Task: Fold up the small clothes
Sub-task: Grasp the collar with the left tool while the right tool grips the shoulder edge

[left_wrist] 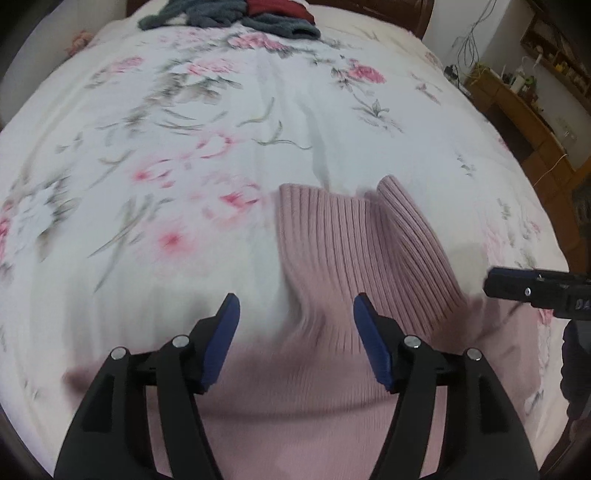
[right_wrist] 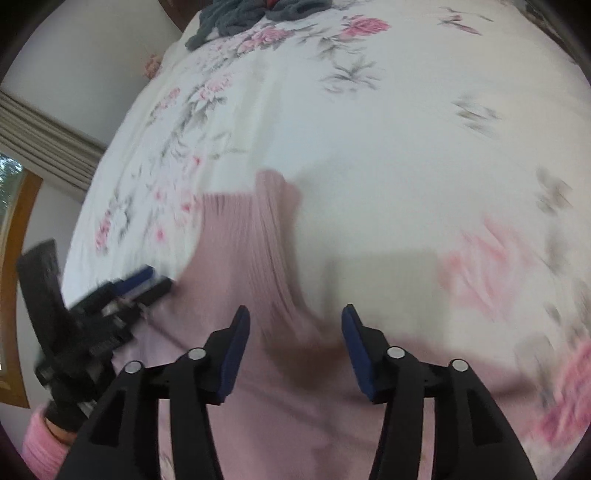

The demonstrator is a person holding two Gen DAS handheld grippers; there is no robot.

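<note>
A pale pink ribbed knit garment (left_wrist: 343, 251) lies on the floral bedsheet (left_wrist: 166, 155), its ribbed end pointing away from me and a second ribbed strip folded over its right side. My left gripper (left_wrist: 295, 306) hovers open above its left part, nothing between the blue pads (left_wrist: 221, 339). The right gripper's black tip (left_wrist: 532, 288) shows at the right edge of that view. In the right wrist view, my right gripper (right_wrist: 295, 317) is open over the same garment (right_wrist: 243, 243), and the left gripper (right_wrist: 140, 284) is seen at the left, held by a pink-sleeved hand (right_wrist: 48, 435).
A heap of grey and dark red clothes (left_wrist: 240, 14) lies at the bed's far end, also in the right wrist view (right_wrist: 251, 14). Wooden furniture with clutter (left_wrist: 524, 96) stands right of the bed. A window with a wooden frame (right_wrist: 14, 258) is left.
</note>
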